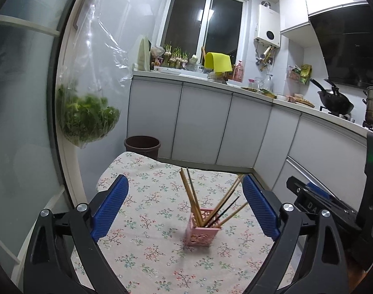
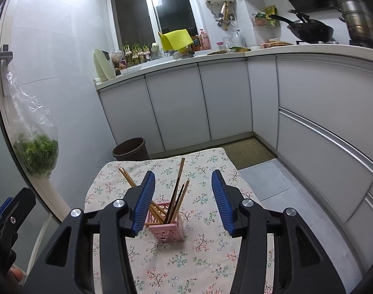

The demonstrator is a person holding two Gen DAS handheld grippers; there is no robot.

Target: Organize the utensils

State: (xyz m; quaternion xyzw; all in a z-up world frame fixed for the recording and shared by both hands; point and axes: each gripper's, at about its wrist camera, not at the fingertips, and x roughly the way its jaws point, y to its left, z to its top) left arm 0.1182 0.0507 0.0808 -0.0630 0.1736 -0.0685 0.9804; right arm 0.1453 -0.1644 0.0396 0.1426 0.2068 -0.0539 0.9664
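Very little lettering can be read. In the left wrist view, at about four o'clock, the black body of the right gripper (image 1: 316,202) carries pale capital letters "DA" — the letters run on but are cut off by the gripper's own parts. The white water heater (image 1: 267,25) on the wall, at about one o'clock, has a round dial whose face is too small to read. Bottles and packets along the counter (image 1: 235,84) bear labels, all of them too small and blurred to make out — the same holds in the right wrist view.
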